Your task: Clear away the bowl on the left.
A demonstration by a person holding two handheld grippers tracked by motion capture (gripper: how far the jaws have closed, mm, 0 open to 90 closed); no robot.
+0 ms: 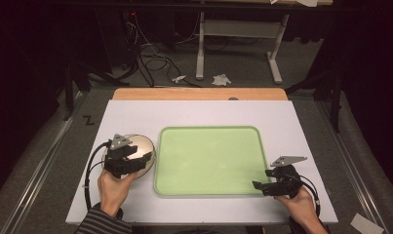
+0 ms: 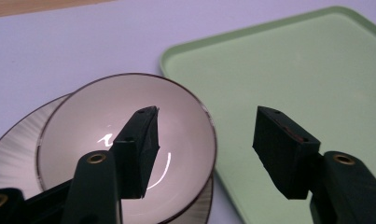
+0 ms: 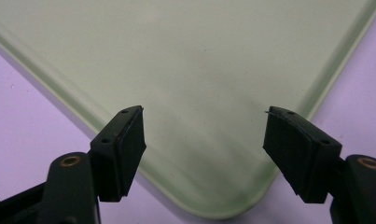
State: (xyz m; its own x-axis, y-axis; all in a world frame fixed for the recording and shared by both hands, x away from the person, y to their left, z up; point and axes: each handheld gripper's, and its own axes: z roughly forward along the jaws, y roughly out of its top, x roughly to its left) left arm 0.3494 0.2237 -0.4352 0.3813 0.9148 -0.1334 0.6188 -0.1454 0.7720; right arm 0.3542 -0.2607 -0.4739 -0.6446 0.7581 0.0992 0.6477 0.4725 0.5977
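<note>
- Bowl (image 1: 135, 148), high view: a shallow pale bowl sits on the white table (image 1: 135, 117), just left of the green tray (image 1: 208, 158). The left gripper (image 1: 135, 163) hovers over the bowl's near side. The right gripper (image 1: 262, 184) is at the tray's near right corner, well apart from the bowl, so the left hand is much nearer.
- Left gripper view: the jaws stand wide and hold nothing. One jaw hangs over the bowl's (image 2: 125, 140) inside and the other over the tray's (image 2: 288, 70) edge, so the bowl's right rim lies between them. A striped plate (image 2: 17, 144) seems to lie under the bowl.
- Right gripper view: the jaws stand wide and empty, straddling the tray's (image 3: 199, 84) rounded corner.
</note>
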